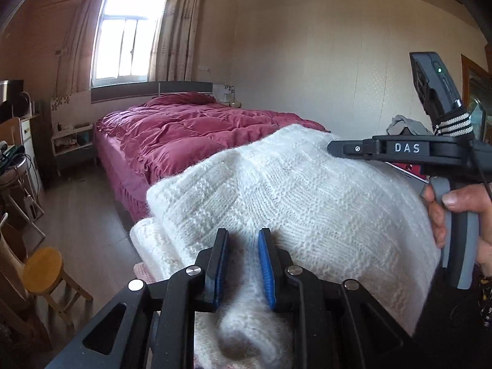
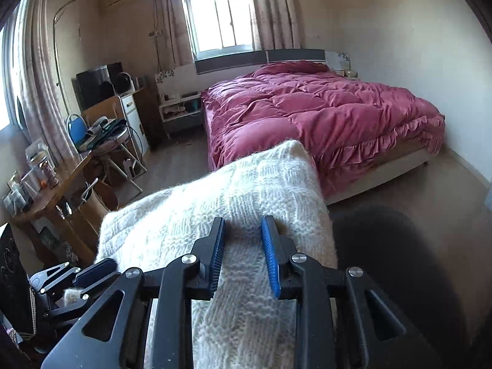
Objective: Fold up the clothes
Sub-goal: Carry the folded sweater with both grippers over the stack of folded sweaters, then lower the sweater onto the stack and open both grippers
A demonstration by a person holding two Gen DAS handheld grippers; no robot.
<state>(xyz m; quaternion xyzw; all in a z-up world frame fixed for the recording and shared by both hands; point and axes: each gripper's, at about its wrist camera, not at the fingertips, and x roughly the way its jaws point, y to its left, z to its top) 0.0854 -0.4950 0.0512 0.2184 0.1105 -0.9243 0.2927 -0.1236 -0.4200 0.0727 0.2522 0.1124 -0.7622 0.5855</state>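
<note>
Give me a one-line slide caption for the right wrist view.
Right gripper closed on a folded white knitted sweater, held up facing a bed with a pink quilt.

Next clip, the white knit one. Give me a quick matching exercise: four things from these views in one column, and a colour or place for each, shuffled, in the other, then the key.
Things
1. sweater
2. quilt
3. round stool
4. claw pads

Descriptions
A. blue, on the inner faces of the fingers
B. dark pink, spread over the bed
C. white knit, bunched between both claws
D. light wood, on the floor at the left of the left wrist view

Pairs: 1-C, 2-B, 3-D, 4-A
</note>
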